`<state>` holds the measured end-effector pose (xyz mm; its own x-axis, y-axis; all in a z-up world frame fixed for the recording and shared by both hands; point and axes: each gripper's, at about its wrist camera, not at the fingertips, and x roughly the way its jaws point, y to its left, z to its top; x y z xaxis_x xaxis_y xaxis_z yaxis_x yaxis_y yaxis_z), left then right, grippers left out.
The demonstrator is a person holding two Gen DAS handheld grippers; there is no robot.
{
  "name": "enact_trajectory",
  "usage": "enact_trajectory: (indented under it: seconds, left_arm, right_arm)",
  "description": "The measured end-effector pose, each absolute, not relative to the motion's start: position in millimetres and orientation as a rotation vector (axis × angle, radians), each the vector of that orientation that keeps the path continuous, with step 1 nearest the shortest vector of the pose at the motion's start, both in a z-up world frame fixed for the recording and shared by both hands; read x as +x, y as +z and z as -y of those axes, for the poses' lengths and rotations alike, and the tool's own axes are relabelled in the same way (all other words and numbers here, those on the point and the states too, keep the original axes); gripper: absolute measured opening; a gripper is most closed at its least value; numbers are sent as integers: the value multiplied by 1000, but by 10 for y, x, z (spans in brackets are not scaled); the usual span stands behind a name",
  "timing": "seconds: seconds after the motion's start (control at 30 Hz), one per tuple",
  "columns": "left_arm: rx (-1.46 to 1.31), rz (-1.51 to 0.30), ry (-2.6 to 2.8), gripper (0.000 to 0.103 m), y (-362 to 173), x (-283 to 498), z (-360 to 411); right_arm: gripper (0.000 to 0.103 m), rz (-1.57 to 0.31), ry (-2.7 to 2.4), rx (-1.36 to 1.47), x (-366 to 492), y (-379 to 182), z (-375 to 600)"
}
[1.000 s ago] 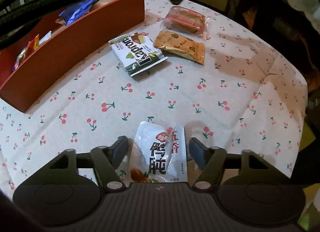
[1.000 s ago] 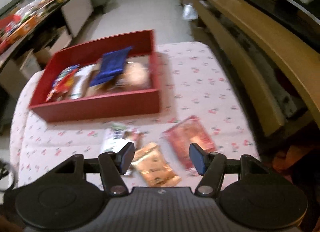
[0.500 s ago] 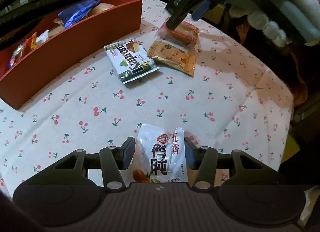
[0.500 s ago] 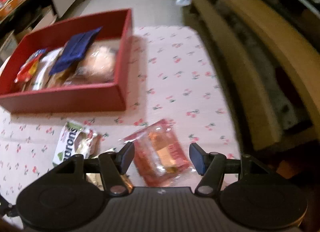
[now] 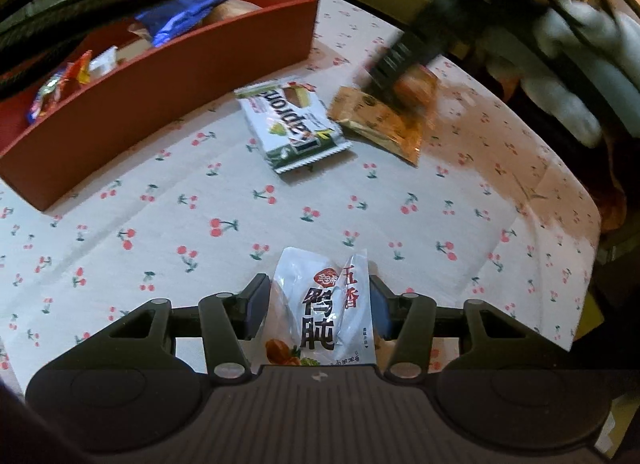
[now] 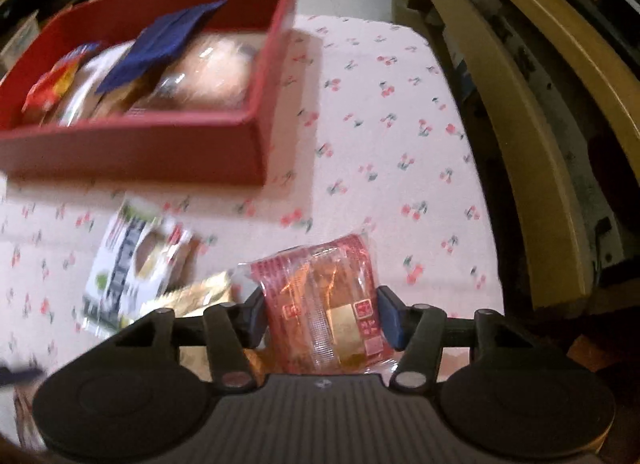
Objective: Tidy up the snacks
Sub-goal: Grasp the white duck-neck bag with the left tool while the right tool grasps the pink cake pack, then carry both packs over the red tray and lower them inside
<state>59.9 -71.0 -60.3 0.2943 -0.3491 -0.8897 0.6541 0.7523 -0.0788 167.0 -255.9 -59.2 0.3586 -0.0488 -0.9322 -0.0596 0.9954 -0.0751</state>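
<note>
On the far left of the cherry-print tablecloth (image 5: 224,200) stands the long red rectangular tray (image 5: 168,76), its long wall turned to the near side, and in it lie a small red-and-yellow wrapper (image 5: 78,68), a dark blue foil packet (image 5: 182,18) propped across the others, and a pale round bun in clear wrap (image 6: 216,68) at its right end. Just right of the tray, lying flat on the cloth, is a white-and-green wafer packet (image 5: 292,124) with dark lettering, and touching its right edge is a flat golden-orange foil sachet (image 5: 380,124). Near the viewer, in the left wrist view, the left gripper (image 5: 318,306) points steeply down with its jaws closed further than a second ago, both pads against the sides of a white plastic pouch with black Chinese characters (image 5: 324,312), which buckles between them while its far end lies on the cloth. To the right, the right gripper (image 6: 322,312) has come down over a clear-and-red wrapped cake (image 6: 324,304) that sits beside the golden sachet; its jaws have just been closing and now flank the cake closely on both sides, though whether the pads press the wrapper I cannot tell. In the left wrist view a white-gloved hand (image 5: 576,64) behind that gripper shows blurred at far right.
</note>
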Motion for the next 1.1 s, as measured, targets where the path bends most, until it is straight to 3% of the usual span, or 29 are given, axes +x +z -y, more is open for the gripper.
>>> enact_trajectory:
  seconds: [0.3, 0.5, 0.6, 0.73, 0.8, 0.9, 1.0, 1.1]
  left_arm:
    - [341, -1026, -557, 60, -534, 627, 516]
    - [402, -1007, -496, 61, -616, 589, 463]
    - [422, -986, -495, 70, -648, 578, 438]
    - [450, -974, -469, 92, -699, 636, 413]
    - [426, -990, -467, 94, -712, 682, 371]
    - [349, -1036, -480, 86, -704, 730, 296]
    - [331, -1040, -510, 61, -629, 691, 313]
    - [299, -1046, -526, 60, -575, 677, 321]
  right_arm:
    - [72, -1100, 134, -89, 865, -103, 2005]
    - [72, -1185, 207, -188, 601, -447, 1543]
    - [72, -1216, 199, -227, 598, -602, 1484]
    - [76, -1234, 211, -163, 659, -631, 1590]
    - [77, -1238, 206, -138, 661, -647, 1629]
    - [72, -1239, 200, -144, 644, -614, 1629]
    - [72, -1213, 193, -155, 607, -549, 1599]
    - [72, -1161, 186, -126, 592, -393, 1615]
